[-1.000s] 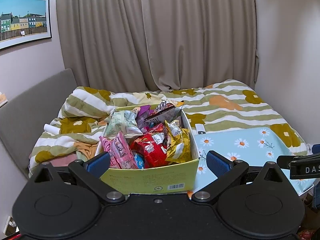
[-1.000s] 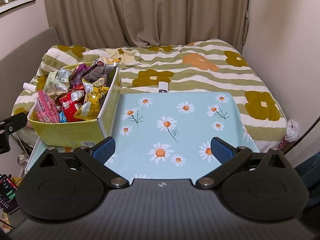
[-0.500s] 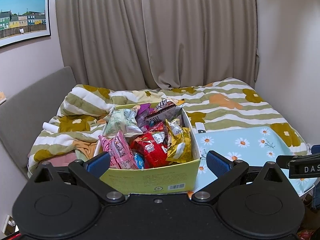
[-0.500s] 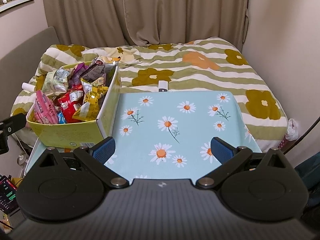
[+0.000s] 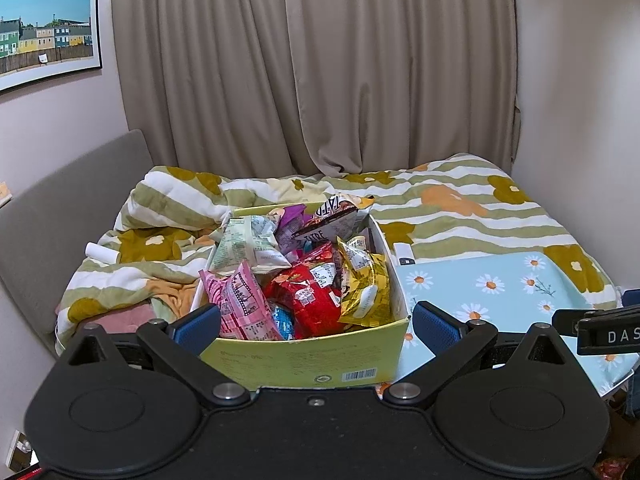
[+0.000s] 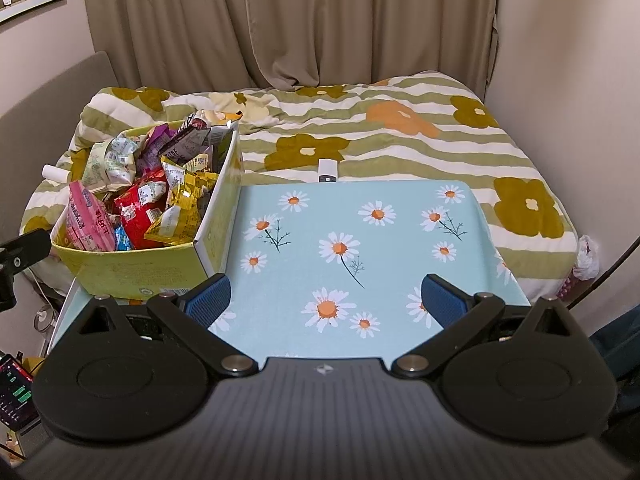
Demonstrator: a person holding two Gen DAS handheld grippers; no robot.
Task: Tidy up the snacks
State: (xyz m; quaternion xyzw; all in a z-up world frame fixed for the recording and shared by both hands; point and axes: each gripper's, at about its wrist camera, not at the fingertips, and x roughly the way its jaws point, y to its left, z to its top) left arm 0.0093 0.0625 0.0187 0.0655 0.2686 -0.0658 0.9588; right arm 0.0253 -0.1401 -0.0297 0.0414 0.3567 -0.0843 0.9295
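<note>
Left wrist view: the left tool (image 5: pixel 316 322) hangs with its blue-padded jaws spread wide and nothing between them, aimed at the near wall of the yellow-green cardboard box (image 5: pixel 304 356). The box is heaped with crinkly snack packets: a pink foil packet (image 5: pixel 240 304), a red foil bag (image 5: pixel 308 296), a yellow foil bag (image 5: pixel 364 284), a pale green packet (image 5: pixel 248 246) and a dark printed packet (image 5: pixel 332 220) poking above the far rim. It stands on the left end of a light blue daisy-print bench (image 5: pixel 496 280) set over a bed with a striped floral duvet (image 5: pixel 460 204).

Right wrist view: the right tool (image 6: pixel 326 296) is likewise wide and carries nothing, hovering over the bare blue surface (image 6: pixel 360 232) to the right of the box (image 6: pixel 132 268). No packet lies loose on it; a small white remote-like thing (image 6: pixel 328 171) rests at its far edge.

With every snack in the box and both tools unladen, this fits either snacks gathered in already or a jumble waiting to be sorted out onto the surface; the frames do not settle which.
</note>
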